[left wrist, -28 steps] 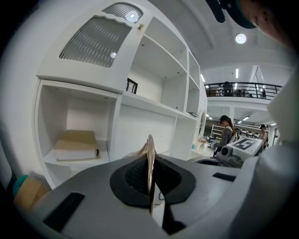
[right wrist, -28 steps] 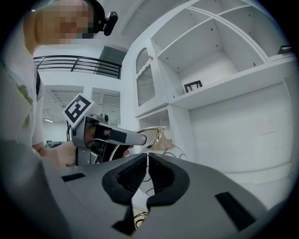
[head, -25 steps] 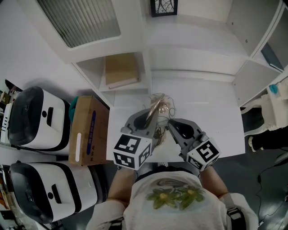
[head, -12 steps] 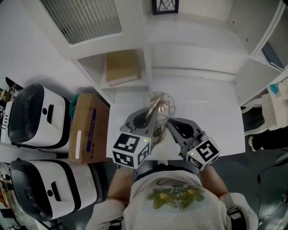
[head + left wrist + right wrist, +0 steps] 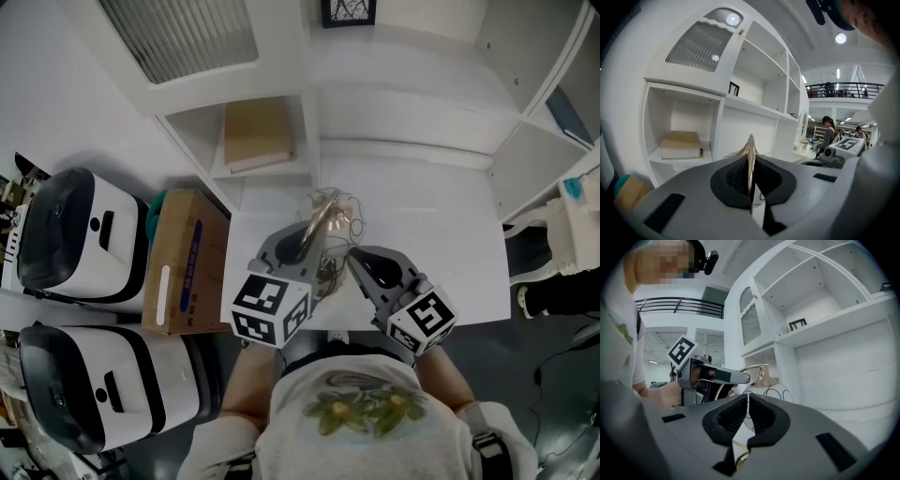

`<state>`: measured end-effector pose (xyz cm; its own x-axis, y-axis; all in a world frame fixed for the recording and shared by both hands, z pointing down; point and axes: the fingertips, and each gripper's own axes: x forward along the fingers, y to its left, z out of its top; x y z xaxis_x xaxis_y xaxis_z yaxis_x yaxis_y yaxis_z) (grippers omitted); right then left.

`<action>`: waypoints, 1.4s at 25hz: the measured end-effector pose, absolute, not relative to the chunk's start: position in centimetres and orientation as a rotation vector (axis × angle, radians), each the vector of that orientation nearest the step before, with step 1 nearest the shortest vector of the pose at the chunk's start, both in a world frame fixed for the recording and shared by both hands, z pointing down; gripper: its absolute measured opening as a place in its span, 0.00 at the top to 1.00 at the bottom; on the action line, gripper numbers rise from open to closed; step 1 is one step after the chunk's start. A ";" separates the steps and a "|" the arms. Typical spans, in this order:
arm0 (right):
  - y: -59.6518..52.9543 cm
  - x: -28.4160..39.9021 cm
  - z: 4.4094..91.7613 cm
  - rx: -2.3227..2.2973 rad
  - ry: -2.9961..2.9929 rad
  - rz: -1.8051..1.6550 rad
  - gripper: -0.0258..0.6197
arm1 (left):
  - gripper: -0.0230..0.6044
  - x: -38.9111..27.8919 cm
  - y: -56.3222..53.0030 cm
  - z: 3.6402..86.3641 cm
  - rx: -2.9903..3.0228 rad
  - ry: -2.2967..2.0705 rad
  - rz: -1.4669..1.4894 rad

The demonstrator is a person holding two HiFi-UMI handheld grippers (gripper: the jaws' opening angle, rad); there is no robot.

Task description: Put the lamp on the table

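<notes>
The left gripper [image 5: 751, 171] was seen clamped on a thin gold arm of the lamp [image 5: 750, 152], the metal strip being pinched edge-on between the two dark pads, with the jaws pressed against it from both sides. The right gripper [image 5: 747, 409] was held just beside it with its jaws drawn almost together, only a sliver of gap being left, and nothing was gripped between them; beyond its jaws the lamp's gold cone and its round wire-patterned globe were visible, along with the left gripper and the hand around it. From the head view, the lamp was found over the near left part of the white table [image 5: 431, 244], between the two grippers and the shelf unit [image 5: 281, 66], with a tangle of thin cord around it; whether its base was set on the tabletop could not be told. Both grippers were held close together at the table's near edge, their marker cubes turned toward the person. A tan book [image 5: 257, 136] was laid flat in a low compartment of the shelf unit, and a small dark picture frame [image 5: 349, 11] was stood on a higher shelf. A cardboard box [image 5: 183, 267] was placed on the floor left of the table, and two white-and-black machines [image 5: 66, 239] were set beyond it.
</notes>
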<state>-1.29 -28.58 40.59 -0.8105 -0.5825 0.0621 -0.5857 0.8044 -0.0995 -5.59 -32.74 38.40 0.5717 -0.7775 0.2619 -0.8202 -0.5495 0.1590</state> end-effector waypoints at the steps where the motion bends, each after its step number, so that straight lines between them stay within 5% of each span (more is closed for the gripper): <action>1: -28.5 -1.3 40.6 0.956 -2.957 0.179 0.91 | 0.92 -5.6 -32.7 38.4 2.543 -1.326 0.232; 35: -22.6 -3.1 41.4 0.920 -2.953 0.201 0.91 | 0.92 -8.3 -28.8 39.3 2.597 -1.589 0.305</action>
<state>-3.12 -22.58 41.40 -0.8228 -0.5628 0.0789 -0.5683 0.8153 -0.1109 -8.33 -28.79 39.26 0.4417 -0.8719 0.2113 -0.8882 -0.4582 -0.0341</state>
